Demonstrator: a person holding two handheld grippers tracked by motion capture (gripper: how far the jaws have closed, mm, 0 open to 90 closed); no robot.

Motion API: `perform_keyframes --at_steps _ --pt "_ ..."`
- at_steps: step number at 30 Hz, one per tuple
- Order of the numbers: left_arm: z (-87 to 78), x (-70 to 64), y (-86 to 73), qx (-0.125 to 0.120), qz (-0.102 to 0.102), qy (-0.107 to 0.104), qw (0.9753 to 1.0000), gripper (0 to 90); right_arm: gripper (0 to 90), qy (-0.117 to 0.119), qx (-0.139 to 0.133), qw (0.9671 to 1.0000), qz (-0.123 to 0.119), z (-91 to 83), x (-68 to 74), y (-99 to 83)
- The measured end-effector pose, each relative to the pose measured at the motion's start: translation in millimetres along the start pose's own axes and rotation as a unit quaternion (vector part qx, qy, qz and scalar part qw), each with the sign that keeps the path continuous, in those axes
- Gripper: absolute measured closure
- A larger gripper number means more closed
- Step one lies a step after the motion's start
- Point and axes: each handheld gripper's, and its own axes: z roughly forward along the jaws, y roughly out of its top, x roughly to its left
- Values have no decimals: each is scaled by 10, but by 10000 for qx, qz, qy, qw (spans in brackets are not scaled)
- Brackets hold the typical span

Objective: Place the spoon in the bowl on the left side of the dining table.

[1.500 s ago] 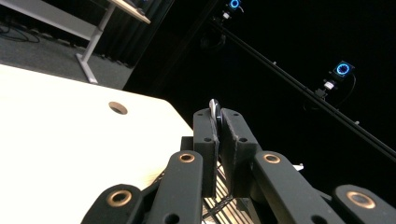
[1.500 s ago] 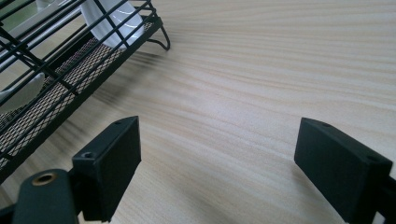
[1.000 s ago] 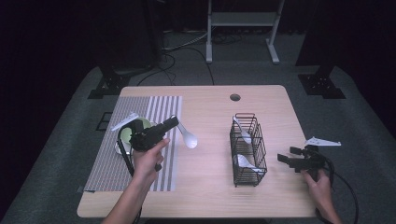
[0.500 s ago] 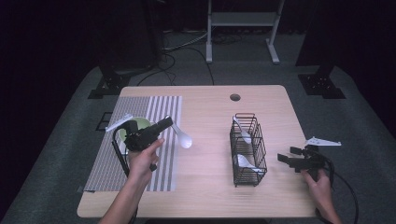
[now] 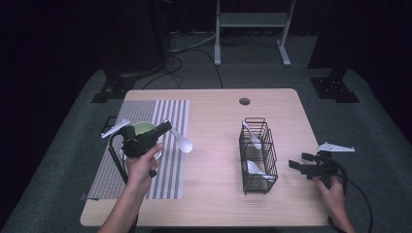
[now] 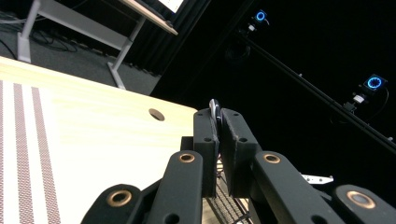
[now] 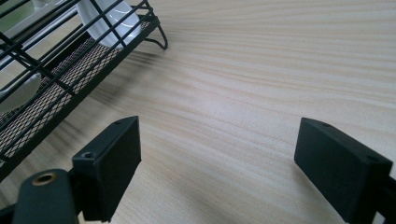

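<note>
My left gripper hovers over the striped mat, shut on the handle of a white spoon whose bowl hangs out to the right. In the left gripper view the jaws are pressed together on the thin spoon handle. A green bowl sits right behind that gripper on the mat. A black wire basket stands right of centre with two white spoons inside. My right gripper rests low beside the basket's right side, open, with bare table between its fingers.
The wooden table has a round cable hole at the back. In the right gripper view the basket with a spoon lies at the upper left. Dark floor, stands and cables surround the table.
My left gripper has drifted a little to the left with the spoon in it. The right gripper has stayed where it was.
</note>
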Motion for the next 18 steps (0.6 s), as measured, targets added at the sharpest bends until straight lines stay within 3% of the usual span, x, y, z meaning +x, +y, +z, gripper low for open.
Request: perform_keyframes --at_steps 18 --pt "-137 144 61 -133 -43 187 9997 850 136 -30 -18 10000 -14 -6 3 -1"
